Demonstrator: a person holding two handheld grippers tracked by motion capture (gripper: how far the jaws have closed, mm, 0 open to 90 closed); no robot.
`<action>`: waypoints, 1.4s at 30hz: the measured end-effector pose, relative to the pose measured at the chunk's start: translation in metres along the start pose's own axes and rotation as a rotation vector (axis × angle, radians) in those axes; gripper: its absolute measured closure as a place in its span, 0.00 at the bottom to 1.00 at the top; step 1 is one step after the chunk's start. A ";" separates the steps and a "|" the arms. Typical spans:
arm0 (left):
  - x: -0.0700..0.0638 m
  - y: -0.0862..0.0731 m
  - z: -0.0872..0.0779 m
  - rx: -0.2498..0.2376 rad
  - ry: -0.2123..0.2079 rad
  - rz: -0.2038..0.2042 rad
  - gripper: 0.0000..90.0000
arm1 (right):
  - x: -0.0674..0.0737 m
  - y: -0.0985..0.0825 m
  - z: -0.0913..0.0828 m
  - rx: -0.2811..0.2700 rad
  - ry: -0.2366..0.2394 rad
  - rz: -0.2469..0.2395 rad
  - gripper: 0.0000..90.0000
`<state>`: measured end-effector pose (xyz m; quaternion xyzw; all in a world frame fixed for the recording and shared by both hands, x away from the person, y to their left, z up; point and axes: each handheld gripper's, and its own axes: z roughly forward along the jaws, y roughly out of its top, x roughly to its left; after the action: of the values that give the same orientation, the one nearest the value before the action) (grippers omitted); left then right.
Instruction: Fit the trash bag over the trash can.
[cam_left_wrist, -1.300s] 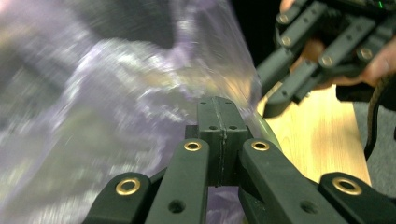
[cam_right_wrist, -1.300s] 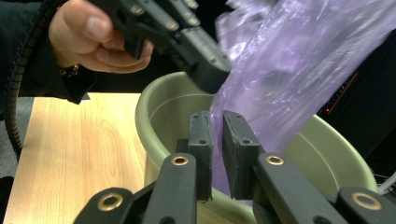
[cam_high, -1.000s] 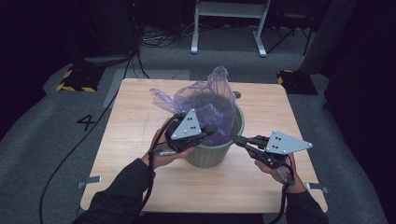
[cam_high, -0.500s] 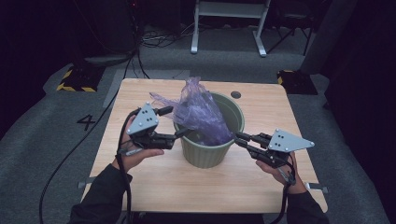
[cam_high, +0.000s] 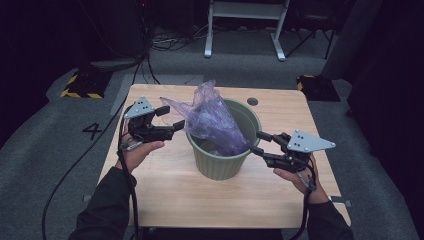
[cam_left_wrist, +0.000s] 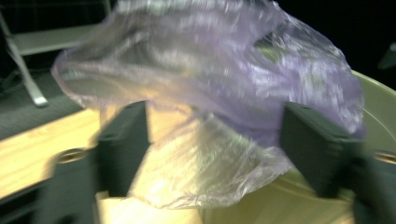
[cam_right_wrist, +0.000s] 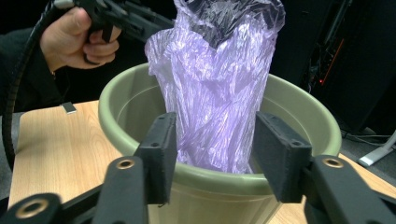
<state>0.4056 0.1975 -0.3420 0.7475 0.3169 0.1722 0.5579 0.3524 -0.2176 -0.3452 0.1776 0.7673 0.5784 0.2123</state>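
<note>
At the left of the high view, the left gripper (cam_high: 176, 116) is seen beside the purple plastic bag (cam_high: 212, 120), its jaws standing apart after having just closed a little; in the left gripper view (cam_left_wrist: 212, 140) a loose fold of the bag hangs between the two black jaws, but no pad can be seen pressing on it through the blur, so the film is judged free. At the lower right of the high view, the right gripper (cam_high: 257, 142) is held at the near rim of the green bucket (cam_high: 220, 167); its jaws have just been opening and now stand moderately wide. In the right gripper view (cam_right_wrist: 212, 154) the rim passes between the jaws, with gaps showing on both sides, so nothing is gripped.

Outward from both, the bag is found standing bunched inside the bucket, its long axis running up and leaning toward the upper left of the high view, where a loose corner sticks out over the rim toward the left gripper. The bucket stands near the middle of the wooden tabletop (cam_high: 165, 185).

The coming move is judged to turn on that corner: it lies just to the right of the left gripper in the high view, with the left hand (cam_high: 135, 152) much the nearer, while the right gripper is separated from the film by the rim. The bag's mouth is judged not yet spread over the rim.
</note>
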 end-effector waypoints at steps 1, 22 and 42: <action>0.001 -0.001 0.001 0.007 -0.019 0.007 0.46 | -0.001 0.001 0.000 -0.001 -0.001 0.003 0.52; -0.026 -0.029 -0.010 0.047 -0.175 0.152 1.00 | 0.002 0.028 0.029 0.031 0.006 -0.017 0.38; -0.086 -0.052 0.002 0.092 -0.229 0.262 1.00 | 0.039 0.031 0.048 0.051 0.120 -0.032 0.32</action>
<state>0.3286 0.1478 -0.3838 0.8219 0.1589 0.1427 0.5281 0.3459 -0.1502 -0.3312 0.1358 0.7960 0.5647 0.1707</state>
